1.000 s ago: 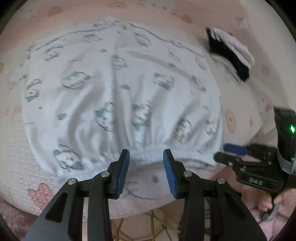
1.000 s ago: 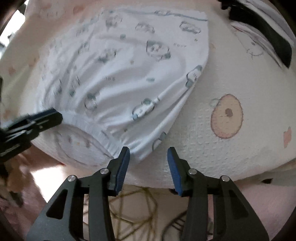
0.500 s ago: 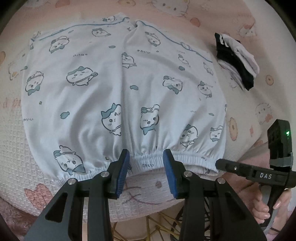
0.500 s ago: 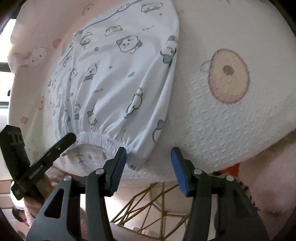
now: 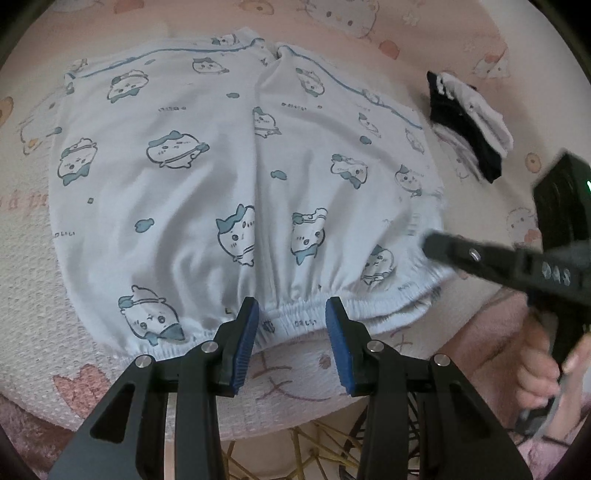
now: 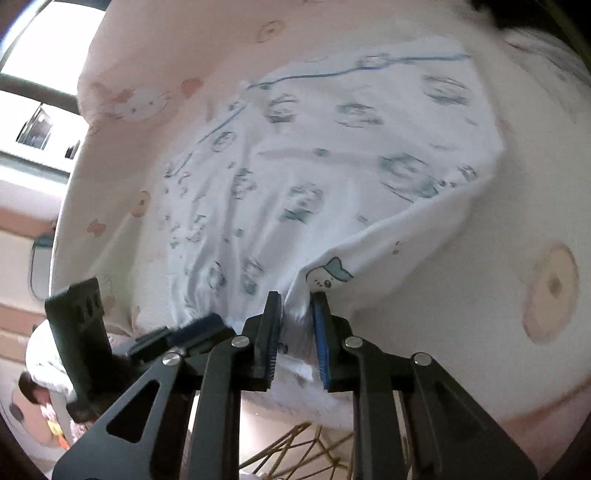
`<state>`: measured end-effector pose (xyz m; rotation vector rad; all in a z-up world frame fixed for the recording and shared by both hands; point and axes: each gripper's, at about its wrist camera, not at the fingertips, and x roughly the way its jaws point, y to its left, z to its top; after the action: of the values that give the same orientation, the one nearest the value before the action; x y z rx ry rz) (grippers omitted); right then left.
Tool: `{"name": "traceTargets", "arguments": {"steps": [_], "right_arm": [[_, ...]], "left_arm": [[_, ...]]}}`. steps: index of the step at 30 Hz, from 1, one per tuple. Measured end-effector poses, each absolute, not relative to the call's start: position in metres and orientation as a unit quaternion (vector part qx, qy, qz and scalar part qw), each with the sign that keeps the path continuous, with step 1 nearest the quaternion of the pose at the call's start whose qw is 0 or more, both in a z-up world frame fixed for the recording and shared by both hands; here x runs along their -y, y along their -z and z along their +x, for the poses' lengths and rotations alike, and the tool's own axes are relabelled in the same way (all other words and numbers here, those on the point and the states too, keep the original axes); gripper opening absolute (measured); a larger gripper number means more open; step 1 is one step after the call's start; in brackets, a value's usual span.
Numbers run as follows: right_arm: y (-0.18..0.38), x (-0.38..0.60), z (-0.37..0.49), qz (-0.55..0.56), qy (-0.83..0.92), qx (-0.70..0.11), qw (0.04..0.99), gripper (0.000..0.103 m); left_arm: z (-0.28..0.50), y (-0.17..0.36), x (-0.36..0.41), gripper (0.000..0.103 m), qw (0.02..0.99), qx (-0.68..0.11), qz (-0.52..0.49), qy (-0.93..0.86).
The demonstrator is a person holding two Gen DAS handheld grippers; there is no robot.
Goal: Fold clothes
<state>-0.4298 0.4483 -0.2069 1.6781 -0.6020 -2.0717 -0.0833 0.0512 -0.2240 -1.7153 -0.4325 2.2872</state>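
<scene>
1. Currently, printed shorts (image 5: 240, 177) lie flat on a pink cartoon-print bed cover (image 5: 33, 266), waistband nearest the cameras.
2. Left tongs (image 5: 291, 325) stand open, straddling the waistband middle at 6 o'clock; pads not pressing.
3. Right tongs (image 6: 295, 325) have just been closing, pinching the waistband corner, cloth lifted.
4. Black-and-white folded garment (image 5: 469, 122) at 2 o'clock.

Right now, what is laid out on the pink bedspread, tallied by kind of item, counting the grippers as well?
Printed light-blue shorts: 1
Black-and-white folded garment: 1
Grippers: 2, the left gripper open at the waistband, the right gripper having just closed on the shorts' corner
Pink bedspread: 1
Total: 5
</scene>
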Motion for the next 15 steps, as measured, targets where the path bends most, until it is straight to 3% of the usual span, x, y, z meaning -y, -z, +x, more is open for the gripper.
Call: {"name": "traceTargets", "arguments": {"steps": [5, 8, 12, 15], "right_arm": [[0.244, -0.399, -0.455, 0.623, 0.72, 0.201, 0.231, 0.018], [0.261, -0.377, -0.464, 0.638, 0.707, 0.189, 0.241, 0.027], [0.282, -0.381, -0.473, 0.649, 0.668, 0.283, 0.228, 0.036], [0.264, -0.407, -0.465, 0.619, 0.682, 0.316, 0.227, 0.042]], "left_arm": [[-0.086, 0.224, -0.043, 0.04, 0.135, 0.182, -0.577, -0.785], [-0.092, 0.232, -0.045, 0.04, 0.157, 0.204, -0.586, -0.768], [-0.105, 0.24, -0.045, 0.042, 0.179, 0.243, -0.596, -0.744], [-0.118, 0.236, -0.038, 0.045, 0.194, 0.302, -0.58, -0.731]]}}
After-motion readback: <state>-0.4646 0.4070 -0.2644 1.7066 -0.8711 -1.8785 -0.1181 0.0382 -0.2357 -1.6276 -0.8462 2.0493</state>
